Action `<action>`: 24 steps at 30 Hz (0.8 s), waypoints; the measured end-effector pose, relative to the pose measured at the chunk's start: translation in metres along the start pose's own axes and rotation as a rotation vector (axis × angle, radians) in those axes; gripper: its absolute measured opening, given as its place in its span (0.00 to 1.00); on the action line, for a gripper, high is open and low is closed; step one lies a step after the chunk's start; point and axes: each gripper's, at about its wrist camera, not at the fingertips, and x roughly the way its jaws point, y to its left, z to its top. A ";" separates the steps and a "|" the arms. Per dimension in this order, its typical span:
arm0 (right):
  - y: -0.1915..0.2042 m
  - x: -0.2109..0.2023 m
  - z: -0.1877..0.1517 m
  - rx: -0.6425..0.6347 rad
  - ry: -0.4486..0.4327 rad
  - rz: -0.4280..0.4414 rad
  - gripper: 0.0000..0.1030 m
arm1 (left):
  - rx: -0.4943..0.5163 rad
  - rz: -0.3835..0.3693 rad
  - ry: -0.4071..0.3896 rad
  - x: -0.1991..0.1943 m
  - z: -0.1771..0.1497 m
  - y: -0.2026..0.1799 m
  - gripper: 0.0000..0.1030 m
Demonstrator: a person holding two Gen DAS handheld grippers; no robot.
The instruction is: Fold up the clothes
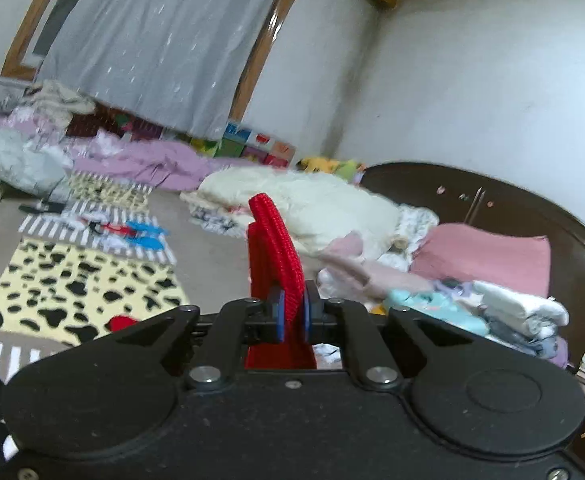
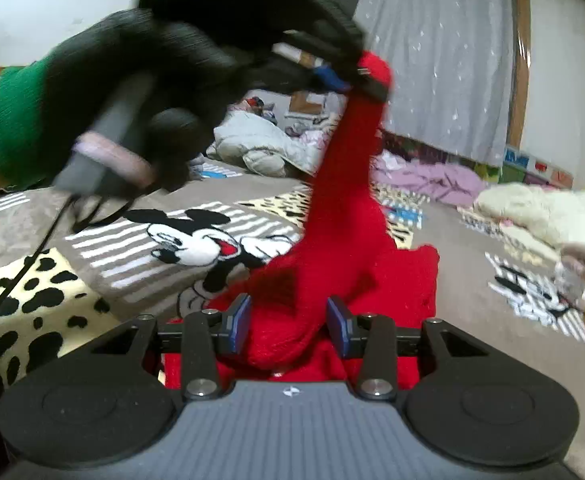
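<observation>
A red knit garment (image 1: pixel 276 240) stands up between the blue pads of my left gripper (image 1: pixel 292 312), which is shut on a folded edge of it. In the right wrist view that same left gripper (image 2: pixel 344 76), held by a hand in a black glove (image 2: pixel 132 80) with a green cuff, lifts one end of the red garment (image 2: pixel 344 200) high above the bed. The cloth hangs down in a taut column to a bunched heap on the blanket. My right gripper (image 2: pixel 288 320) is low at that heap, its pads closed on a thick bunch of the red knit.
The bed is covered by a brown cartoon-mouse blanket (image 2: pixel 196 240) with a spotted yellow patch (image 1: pixel 72 288). A cream duvet (image 1: pixel 312 200), a pink pillow (image 1: pixel 484 256) and stacked folded clothes (image 1: pixel 512 312) lie by the dark headboard (image 1: pixel 492 196). Purple bedding (image 2: pixel 432 180) lies under the grey curtain.
</observation>
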 end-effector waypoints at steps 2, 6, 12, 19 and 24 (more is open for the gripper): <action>0.004 0.002 0.000 -0.018 -0.002 0.005 0.41 | -0.032 0.014 0.033 0.012 -0.006 0.015 0.06; 0.008 0.006 -0.001 -0.034 0.001 0.024 0.41 | -0.106 0.034 0.074 0.028 -0.016 0.045 0.06; 0.013 0.011 0.000 -0.041 -0.007 0.052 0.47 | -0.196 0.055 0.116 0.048 -0.022 0.078 0.06; 0.018 0.014 0.000 -0.079 0.018 0.131 0.53 | -0.198 0.103 0.215 0.077 -0.036 0.087 0.06; 0.013 0.012 0.003 -0.065 0.026 0.151 0.53 | -0.096 0.287 0.271 0.084 -0.045 0.080 0.26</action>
